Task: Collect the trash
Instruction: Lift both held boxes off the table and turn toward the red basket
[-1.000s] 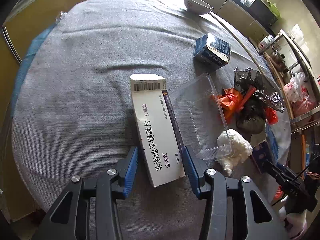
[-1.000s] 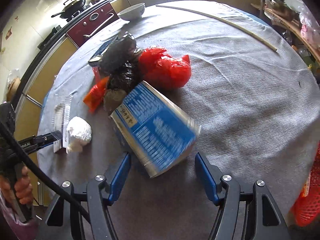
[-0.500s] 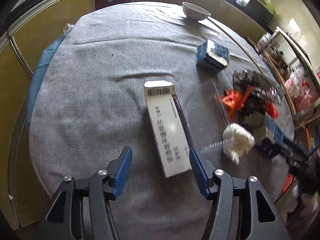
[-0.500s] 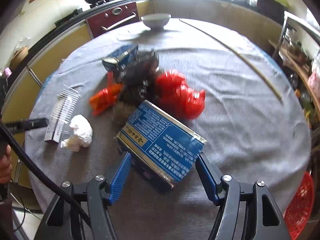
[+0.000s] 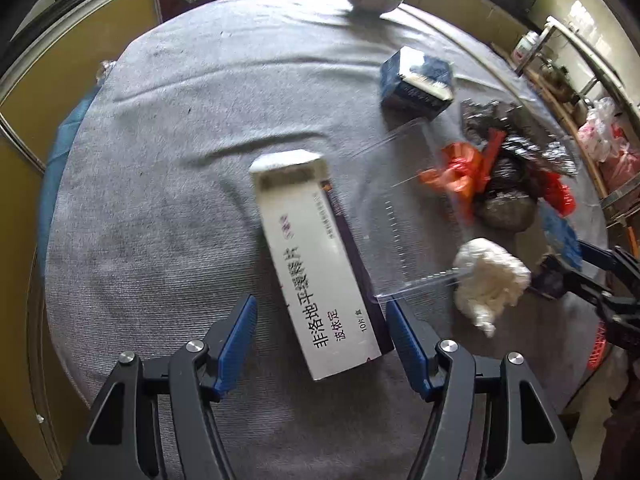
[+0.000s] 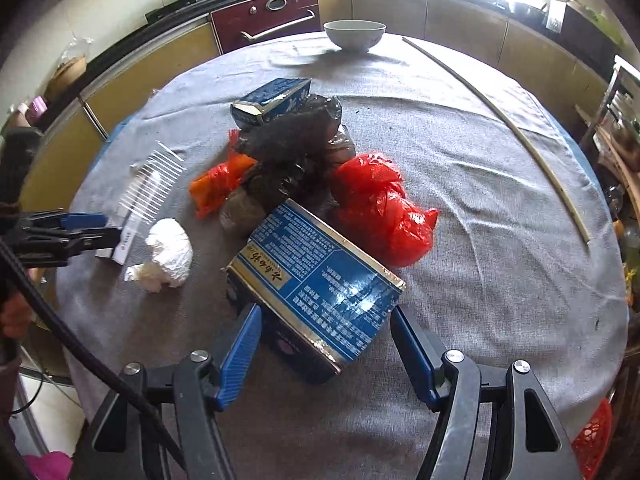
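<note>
Nearby, a clear plastic tray (image 5: 404, 216) lies empty on the bench (image 5: 168, 160). Left gripper (image 5: 320, 336), jaws just opening, straddles the white medicine box (image 5: 316, 276) loosely; right gripper (image 6: 326, 340), angled down, brackets the blue carton (image 6: 316, 280).

Bowl (image 6: 354, 34) on grey tablecloth (image 6: 480, 184)

- The white medicine box (image 5: 320, 264) carries large black Chinese characters along its face: 非洛地平缓释片.
- Below them, on the same box, stand the smaller green characters 波依定 and a small mark "10片/盒".
- The large blue box (image 6: 320, 280) is covered with white Chinese print, too small to read.
- Its gold strip bears red characters, not legible.
</note>
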`<state>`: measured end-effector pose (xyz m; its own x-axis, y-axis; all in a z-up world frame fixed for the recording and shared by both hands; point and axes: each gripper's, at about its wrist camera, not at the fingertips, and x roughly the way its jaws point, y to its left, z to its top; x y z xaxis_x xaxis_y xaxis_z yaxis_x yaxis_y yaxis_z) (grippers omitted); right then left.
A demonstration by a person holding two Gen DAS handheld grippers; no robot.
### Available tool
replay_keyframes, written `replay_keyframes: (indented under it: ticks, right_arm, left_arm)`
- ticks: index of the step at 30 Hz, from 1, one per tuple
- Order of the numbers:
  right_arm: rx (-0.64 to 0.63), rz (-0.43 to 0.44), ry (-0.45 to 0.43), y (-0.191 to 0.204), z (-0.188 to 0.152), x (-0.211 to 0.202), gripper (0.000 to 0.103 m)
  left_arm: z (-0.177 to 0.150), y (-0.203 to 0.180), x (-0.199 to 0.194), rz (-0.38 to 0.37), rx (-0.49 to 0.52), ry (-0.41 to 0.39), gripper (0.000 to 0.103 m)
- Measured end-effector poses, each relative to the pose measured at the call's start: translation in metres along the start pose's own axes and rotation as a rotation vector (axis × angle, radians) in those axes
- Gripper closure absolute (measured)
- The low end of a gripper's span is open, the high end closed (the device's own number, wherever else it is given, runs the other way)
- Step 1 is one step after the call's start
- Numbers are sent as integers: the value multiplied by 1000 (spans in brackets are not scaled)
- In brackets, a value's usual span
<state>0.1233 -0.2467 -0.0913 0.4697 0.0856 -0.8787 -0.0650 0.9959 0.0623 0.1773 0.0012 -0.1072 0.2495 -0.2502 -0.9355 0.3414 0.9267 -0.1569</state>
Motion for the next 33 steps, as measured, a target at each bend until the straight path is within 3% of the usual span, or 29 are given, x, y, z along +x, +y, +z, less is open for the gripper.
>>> replay_keyframes:
  ticks: [5,13,18,25,29,31,33]
  right_arm:
    - [44,80,-15,-15,-8,-20,33]
    - [-34,118,-75,-12,17,-23,33]
    - [-114,92,-32,-2,33,8,33]
    - [-103,218,35,1,24,18,33]
    - [-178,173,84,22,9,22,33]
    - [-194,113,83,30,5,26,33]
    - [-181,87,75,34,3,32,33]
  left_arm:
    - [-10,5,-4,48,67,-6,36]
    - [-18,26,-18,21,64,16,36]
    - [-7,30,-18,36,82,8,35]
    - [13,22,-2,60,94,28,35]
    - [20,20,2,49,69,17,36]
    - [18,18,0,56,73,3,50]
    - [16,16,-3,55,72,-5,56]
